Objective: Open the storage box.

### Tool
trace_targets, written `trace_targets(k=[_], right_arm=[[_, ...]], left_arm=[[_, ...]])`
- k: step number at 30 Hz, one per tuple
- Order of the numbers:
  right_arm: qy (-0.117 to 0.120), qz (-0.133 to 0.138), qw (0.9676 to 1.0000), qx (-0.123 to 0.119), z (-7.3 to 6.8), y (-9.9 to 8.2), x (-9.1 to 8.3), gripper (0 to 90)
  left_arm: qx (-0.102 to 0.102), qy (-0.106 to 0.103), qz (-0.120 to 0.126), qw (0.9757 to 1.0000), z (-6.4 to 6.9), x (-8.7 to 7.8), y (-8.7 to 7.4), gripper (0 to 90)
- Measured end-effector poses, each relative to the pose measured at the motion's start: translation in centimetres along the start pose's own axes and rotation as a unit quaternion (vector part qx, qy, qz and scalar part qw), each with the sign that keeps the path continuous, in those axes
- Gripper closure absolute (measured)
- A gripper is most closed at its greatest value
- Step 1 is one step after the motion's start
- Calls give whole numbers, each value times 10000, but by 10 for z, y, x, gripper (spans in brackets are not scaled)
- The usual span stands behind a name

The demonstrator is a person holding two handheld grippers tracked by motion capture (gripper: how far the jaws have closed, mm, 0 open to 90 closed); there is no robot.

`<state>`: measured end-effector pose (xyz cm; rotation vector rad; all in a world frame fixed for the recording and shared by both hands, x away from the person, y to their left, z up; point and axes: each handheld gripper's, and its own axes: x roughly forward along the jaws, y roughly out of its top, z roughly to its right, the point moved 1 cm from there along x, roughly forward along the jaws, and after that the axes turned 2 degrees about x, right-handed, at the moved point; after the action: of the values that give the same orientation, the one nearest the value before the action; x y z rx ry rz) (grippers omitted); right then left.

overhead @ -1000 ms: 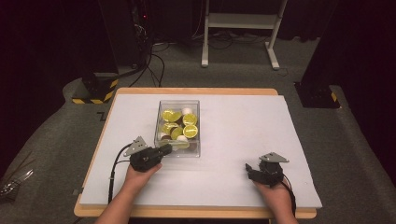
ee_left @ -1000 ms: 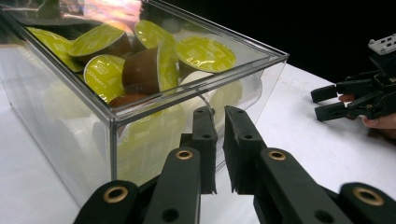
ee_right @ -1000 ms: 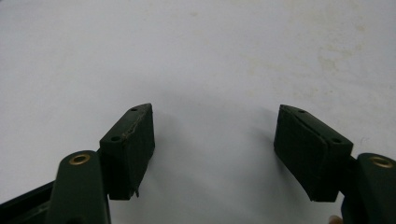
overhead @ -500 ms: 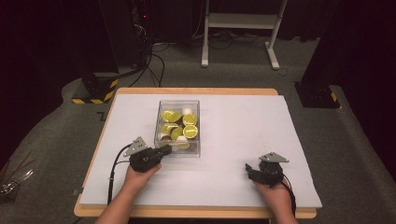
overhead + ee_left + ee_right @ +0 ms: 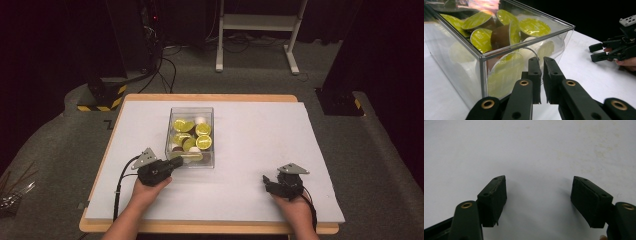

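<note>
A clear plastic box [image 5: 192,108] stands on the white table, holding several coffee capsules [image 5: 203,142] with yellow-green foil lids. My left gripper [image 5: 176,161] lies on the table with its tips at the box's near left corner. In the left gripper view its jaws [image 5: 542,60] are shut with only a thin slit and nothing between them, right in front of the box wall [image 5: 461,65]. My right gripper [image 5: 266,183] rests near the table's front right. Its jaws [image 5: 537,182] stand open over bare white table, holding nothing.
The white sheet [image 5: 260,135] covers a wooden table whose front edge runs just below both hands. In the left gripper view the right gripper [image 5: 596,52] shows farther off at the right. Dark floor, cables and a white stand lie beyond the table.
</note>
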<state>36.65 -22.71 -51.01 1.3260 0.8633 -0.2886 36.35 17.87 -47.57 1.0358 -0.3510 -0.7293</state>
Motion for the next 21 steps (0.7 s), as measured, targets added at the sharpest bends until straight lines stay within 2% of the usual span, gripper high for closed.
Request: trace_targets(k=[4,9,21], right_arm=[[0,4,10000,-12,0,0,0,290],[-1,0,10000,-1,0,0,0,290],[-1,1,10000,-2,0,0,0,290]], left_arm=[[-49,-24,31,10000,1,-2,-1,848],[15,-33,-14,10000,1,-4,-2,851],[-75,-49,48,9999,4,-7,-4,854]])
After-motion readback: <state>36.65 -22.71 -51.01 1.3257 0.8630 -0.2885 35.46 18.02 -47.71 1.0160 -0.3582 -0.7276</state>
